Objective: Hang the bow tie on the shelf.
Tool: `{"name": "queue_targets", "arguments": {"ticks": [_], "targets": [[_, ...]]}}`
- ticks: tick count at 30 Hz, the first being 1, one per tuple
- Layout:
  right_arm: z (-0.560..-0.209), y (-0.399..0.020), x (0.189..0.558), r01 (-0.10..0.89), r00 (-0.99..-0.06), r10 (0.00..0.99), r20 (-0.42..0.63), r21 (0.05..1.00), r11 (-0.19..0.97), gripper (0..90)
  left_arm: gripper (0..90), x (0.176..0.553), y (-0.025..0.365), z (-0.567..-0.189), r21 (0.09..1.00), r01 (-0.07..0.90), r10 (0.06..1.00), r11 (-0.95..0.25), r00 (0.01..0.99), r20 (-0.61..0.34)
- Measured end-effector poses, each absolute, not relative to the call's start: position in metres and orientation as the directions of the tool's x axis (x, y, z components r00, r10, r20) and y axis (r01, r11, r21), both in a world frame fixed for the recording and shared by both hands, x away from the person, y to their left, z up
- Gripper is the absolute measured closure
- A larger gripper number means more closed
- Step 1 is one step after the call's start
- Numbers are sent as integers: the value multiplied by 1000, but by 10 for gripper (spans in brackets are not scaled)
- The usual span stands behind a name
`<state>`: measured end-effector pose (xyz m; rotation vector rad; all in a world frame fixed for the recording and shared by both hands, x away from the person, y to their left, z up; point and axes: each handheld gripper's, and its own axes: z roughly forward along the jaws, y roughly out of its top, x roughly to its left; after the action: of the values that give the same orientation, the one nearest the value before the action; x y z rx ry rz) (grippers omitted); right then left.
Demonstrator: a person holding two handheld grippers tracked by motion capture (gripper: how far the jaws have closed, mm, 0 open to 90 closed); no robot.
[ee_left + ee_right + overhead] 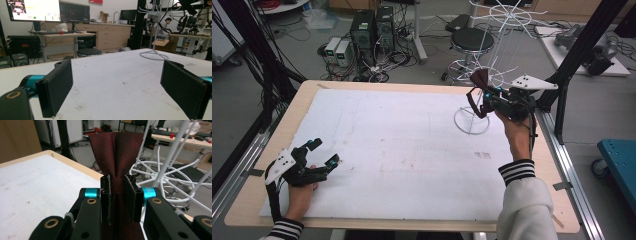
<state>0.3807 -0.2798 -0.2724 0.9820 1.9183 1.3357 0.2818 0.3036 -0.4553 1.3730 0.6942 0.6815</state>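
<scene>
- Right claw [486, 98] is clenched on a dark red bow tie [478, 80], pads pinching its narrow middle knot, as the right claw view [119, 197] makes plain with the fabric [117, 150] fanning out above the jaws.
- Tie is up in the air at the far right of the worktop [402, 145], right beside the white wire rack [499, 45]; its strap loops down below the claw.
- Key relation: the rack's thin arms lie just beyond and slightly right of the tie, the tie's long axis running along the jaws toward them. My read is that the next move is a short push forward to hang it on an arm.
- Right hand is by far the nearer one; left claw [323, 152] sits released, jaws wide, low at the near left corner, well apart from the rack, nothing between its pads [56, 87].
- Surface is a white sheet, scuffed and lightly stained, on a pale wooden top.
- Room: a lab, with a stool [472, 40] and computer towers [372, 27] on the floor beyond, monitors and desks farther off.
</scene>
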Motion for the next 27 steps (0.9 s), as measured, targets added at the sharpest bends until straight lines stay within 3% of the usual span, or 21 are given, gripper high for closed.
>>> {"name": "queue_targets", "arguments": {"ticks": [18, 27], "targets": [[-278, -281, 387, 273, -501, 859, -103, 923, 270, 762, 114, 282, 303, -455, 997, -30, 776, 75, 629, -39], [-278, -279, 387, 266, -480, 867, -136, 919, 292, 710, 114, 282, 304, -455, 997, -31, 776, 66, 630, -32]]}}
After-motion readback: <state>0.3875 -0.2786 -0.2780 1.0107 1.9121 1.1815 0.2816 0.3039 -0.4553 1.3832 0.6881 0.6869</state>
